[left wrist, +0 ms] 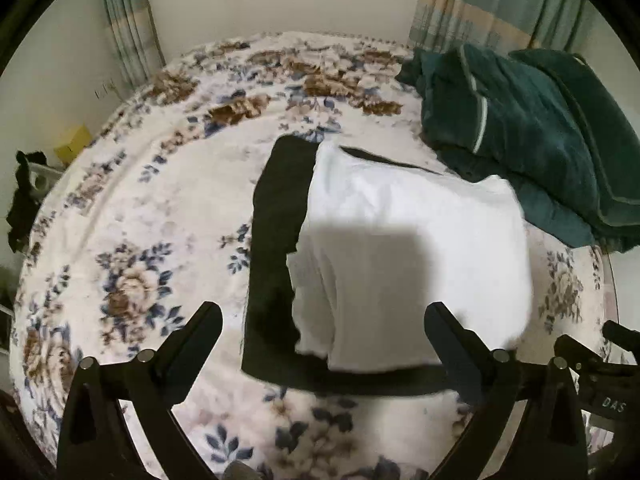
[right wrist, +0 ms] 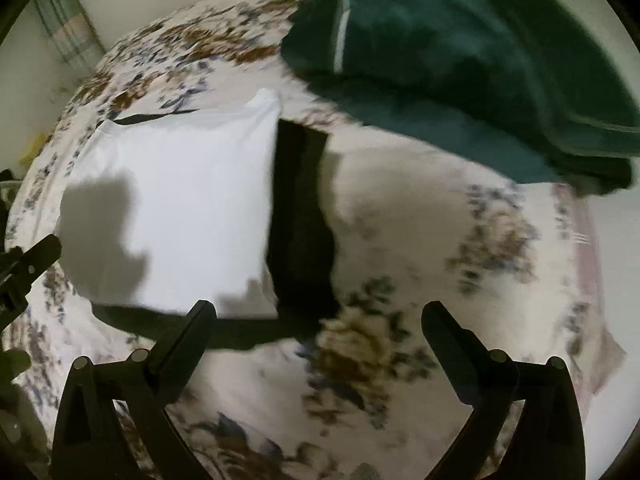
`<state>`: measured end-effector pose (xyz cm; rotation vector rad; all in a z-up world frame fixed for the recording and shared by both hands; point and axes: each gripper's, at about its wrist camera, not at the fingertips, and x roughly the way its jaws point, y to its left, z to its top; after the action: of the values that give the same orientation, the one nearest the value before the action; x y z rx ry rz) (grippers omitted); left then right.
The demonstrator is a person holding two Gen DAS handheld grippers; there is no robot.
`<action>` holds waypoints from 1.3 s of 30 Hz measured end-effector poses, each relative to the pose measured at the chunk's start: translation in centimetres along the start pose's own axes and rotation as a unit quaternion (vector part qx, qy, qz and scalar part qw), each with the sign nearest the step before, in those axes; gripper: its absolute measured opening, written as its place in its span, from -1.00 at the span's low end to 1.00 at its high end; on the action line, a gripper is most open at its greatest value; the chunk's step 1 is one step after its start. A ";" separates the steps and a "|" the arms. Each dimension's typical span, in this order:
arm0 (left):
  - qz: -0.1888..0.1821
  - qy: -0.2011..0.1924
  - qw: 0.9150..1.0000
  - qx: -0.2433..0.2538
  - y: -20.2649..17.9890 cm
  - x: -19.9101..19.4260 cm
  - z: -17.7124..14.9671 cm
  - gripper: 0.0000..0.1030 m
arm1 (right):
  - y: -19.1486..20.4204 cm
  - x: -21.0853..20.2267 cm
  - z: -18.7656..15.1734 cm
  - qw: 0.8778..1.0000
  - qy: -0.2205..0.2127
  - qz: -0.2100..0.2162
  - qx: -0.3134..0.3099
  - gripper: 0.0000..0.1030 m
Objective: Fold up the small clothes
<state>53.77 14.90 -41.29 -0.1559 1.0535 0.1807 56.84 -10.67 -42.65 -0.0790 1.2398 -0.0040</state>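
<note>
A white garment (left wrist: 416, 248) lies folded on top of a black garment (left wrist: 276, 216) on the floral bedspread (left wrist: 152, 208). Black cloth shows along its left and near edges. My left gripper (left wrist: 324, 316) is open and empty, its fingers straddling the near edge of the pile just above it. In the right wrist view the white garment (right wrist: 176, 204) lies left of centre with the black garment (right wrist: 300, 220) showing at its right and near edges. My right gripper (right wrist: 316, 314) is open and empty, near the pile's near right corner.
A heap of dark green clothes (left wrist: 532, 136) lies on the bed at the far right, also in the right wrist view (right wrist: 460, 60). Curtains (left wrist: 500, 4) and a wall stand behind the bed. A yellow box (left wrist: 74, 144) sits beyond the left edge.
</note>
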 end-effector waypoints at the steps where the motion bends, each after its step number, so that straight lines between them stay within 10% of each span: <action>1: 0.004 -0.004 1.000 0.002 -0.2 -0.7 -0.1 1.00 | -0.1 -1.4 -0.5 1.000 -0.009 -0.011 0.001 1.00; 25: 0.018 -0.160 0.987 0.018 -1.8 -37.1 -8.5 1.00 | -3.8 -46.2 -18.6 0.973 -0.226 -0.041 -0.003 1.00; 39: 0.005 -0.214 0.977 0.019 -1.8 -46.0 -12.4 1.00 | -5.9 -57.2 -25.1 0.954 -0.297 -0.024 -0.005 1.00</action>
<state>21.52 7.16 -7.07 -0.0711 0.6281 0.1933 14.76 -15.39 3.64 -0.1102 0.6343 -0.0159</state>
